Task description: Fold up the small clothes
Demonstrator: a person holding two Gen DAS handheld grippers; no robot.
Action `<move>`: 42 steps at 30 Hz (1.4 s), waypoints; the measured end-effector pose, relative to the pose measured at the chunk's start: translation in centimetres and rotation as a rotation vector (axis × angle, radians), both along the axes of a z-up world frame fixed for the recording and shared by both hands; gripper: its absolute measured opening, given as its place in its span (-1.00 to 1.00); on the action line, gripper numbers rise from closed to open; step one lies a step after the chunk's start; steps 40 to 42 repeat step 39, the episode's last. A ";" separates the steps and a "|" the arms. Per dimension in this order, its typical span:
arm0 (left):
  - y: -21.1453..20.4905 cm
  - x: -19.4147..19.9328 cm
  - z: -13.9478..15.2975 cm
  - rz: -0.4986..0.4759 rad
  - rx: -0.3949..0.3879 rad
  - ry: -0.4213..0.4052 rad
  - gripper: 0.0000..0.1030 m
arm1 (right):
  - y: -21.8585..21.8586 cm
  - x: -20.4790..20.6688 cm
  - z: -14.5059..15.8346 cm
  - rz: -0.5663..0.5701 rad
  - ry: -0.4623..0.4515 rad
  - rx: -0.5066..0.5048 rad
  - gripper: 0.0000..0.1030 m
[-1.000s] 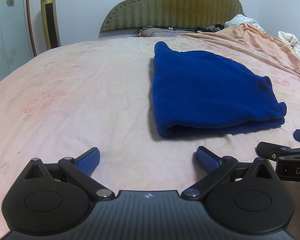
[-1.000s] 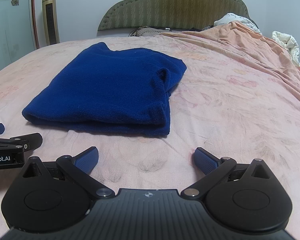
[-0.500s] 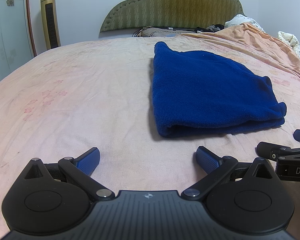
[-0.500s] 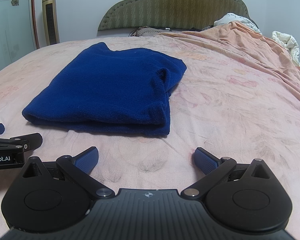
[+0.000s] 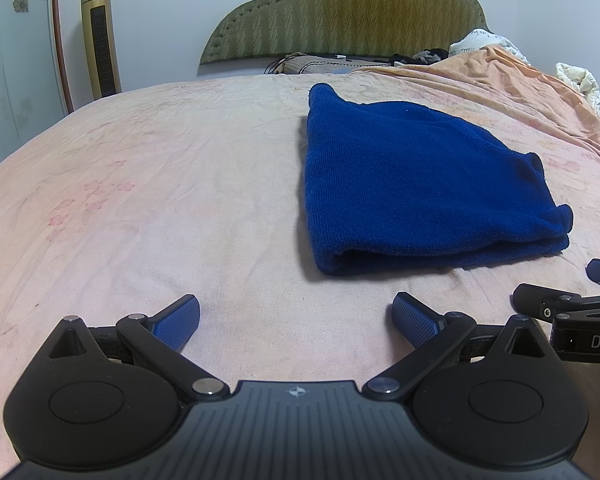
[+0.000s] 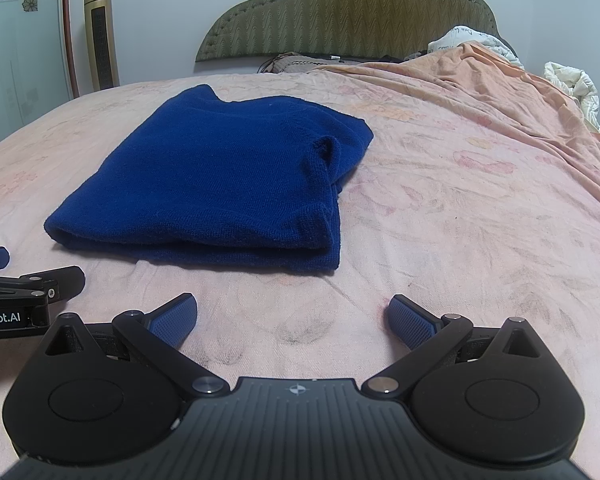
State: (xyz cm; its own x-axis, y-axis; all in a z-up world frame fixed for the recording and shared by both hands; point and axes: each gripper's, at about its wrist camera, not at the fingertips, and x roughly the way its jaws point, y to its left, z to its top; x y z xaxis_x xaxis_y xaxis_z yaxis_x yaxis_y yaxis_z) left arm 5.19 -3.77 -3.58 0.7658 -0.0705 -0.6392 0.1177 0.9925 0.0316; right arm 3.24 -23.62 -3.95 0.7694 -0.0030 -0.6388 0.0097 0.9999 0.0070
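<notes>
The blue knit [image 5: 416, 184] lies folded on the bed [image 5: 180, 184], just ahead of both grippers, left [image 5: 296, 316] and right [image 6: 292, 316], spread wide and empty. Soft, floppy, probably light; I'd pinch its near corners.

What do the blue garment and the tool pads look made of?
Blue garment: soft knit, likely wool or acrylic; fine ribbed texture, fuzzy matte surface. Pads on the right tool: probably rubber or textured plastic; blue with a dotted grip pattern.
</notes>
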 end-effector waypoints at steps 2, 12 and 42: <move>0.0 0.0 0.0 0.000 0.001 0.000 1.00 | 0.0 0.0 0.0 0.000 0.001 -0.001 1.00; 0.1 -0.1 0.0 -0.009 0.005 0.009 1.00 | 0.4 0.0 0.2 -0.047 0.009 0.003 1.00; 1.6 -0.1 2.3 0.001 0.053 0.029 1.00 | 0.8 -1.7 2.6 -0.046 -0.009 0.053 0.99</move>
